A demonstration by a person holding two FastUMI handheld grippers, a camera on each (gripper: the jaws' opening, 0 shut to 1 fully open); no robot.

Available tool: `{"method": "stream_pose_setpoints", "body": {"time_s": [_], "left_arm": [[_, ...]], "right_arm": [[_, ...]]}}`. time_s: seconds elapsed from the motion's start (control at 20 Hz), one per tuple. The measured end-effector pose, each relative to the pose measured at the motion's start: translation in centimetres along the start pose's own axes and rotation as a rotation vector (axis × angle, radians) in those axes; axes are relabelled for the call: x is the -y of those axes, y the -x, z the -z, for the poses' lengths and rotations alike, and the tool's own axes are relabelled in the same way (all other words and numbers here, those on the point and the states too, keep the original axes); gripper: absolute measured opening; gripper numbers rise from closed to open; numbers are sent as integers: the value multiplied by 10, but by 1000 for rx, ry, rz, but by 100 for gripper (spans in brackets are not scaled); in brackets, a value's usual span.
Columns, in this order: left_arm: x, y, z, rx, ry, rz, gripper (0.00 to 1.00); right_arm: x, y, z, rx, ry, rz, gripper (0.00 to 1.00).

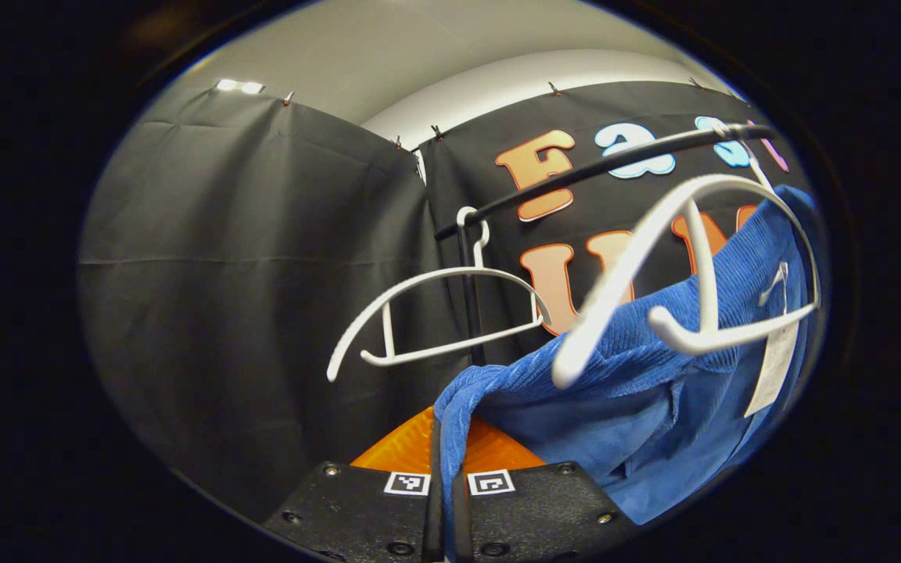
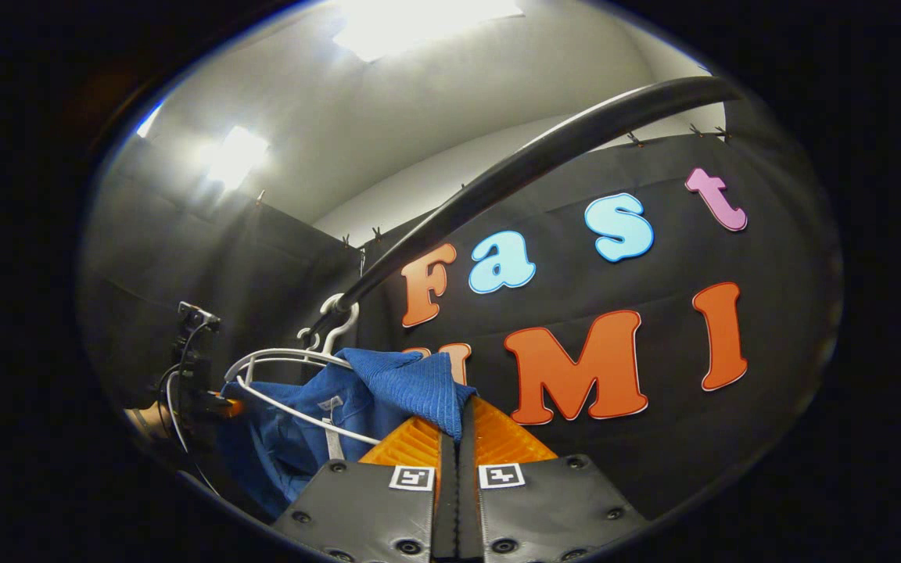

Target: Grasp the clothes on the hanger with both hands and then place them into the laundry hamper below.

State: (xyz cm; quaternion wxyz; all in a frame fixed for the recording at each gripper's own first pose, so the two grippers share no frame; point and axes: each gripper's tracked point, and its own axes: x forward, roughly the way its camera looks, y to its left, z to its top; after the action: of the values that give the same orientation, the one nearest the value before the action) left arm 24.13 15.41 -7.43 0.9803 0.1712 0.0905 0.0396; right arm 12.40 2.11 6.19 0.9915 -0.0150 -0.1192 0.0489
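Observation:
A blue ribbed garment (image 1: 654,375) hangs on a white hanger (image 1: 693,258) from the black rail (image 1: 599,168). My left gripper (image 1: 446,430) is shut on a folded edge of the garment at the bottom of the left gripper view. In the right gripper view the same blue garment (image 2: 403,383) drapes over its hanger (image 2: 286,356) under the rail (image 2: 529,164). My right gripper (image 2: 458,418) is shut on a ribbed corner of it. The left gripper (image 2: 196,367) also appears farther off at the garment's other side.
An empty white hanger (image 1: 435,313) hangs on the rail to the left of the loaded one, beside a black upright post (image 1: 468,297). Black cloth walls enclose the booth. A hand (image 2: 145,418) holds the far gripper.

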Motion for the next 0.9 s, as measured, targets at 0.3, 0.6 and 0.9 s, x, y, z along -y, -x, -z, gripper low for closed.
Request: {"method": "stream_pose_setpoints", "body": {"time_s": [0.3, 0.6, 0.9], "left_arm": [[25, 50, 25, -10, 45, 59, 5], [66, 99, 33, -8, 67, 136, 6], [104, 117, 50, -41, 79, 218, 5]], "right_arm": [[49, -19, 1, -9, 34, 114, 7], [104, -15, 47, -141, 58, 241, 7], [111, 24, 83, -233, 120, 255, 7]]}}
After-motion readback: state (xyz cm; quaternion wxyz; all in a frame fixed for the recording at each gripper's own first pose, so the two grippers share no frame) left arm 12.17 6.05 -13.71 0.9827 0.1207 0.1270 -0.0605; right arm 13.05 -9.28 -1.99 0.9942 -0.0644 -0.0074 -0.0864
